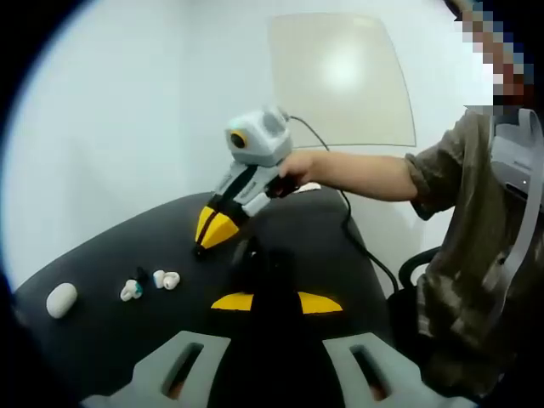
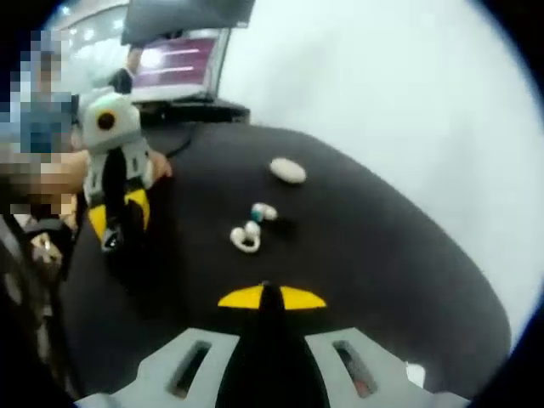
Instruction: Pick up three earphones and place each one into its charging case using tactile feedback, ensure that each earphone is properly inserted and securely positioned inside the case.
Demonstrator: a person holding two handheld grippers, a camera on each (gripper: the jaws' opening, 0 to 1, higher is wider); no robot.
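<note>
Earphones [image 2: 247,237] lie loose on table [image 2: 382,246]; case [image 2: 288,171] nearby.

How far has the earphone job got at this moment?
Nothing looks done: two white earphones lie loose on the black table, apart from the closed white charging case. Nothing is in hand; the left gripper and right gripper both hover shut and empty above the table. Picking up and seating every earphone remains. A third earphone cannot be made out.
</note>
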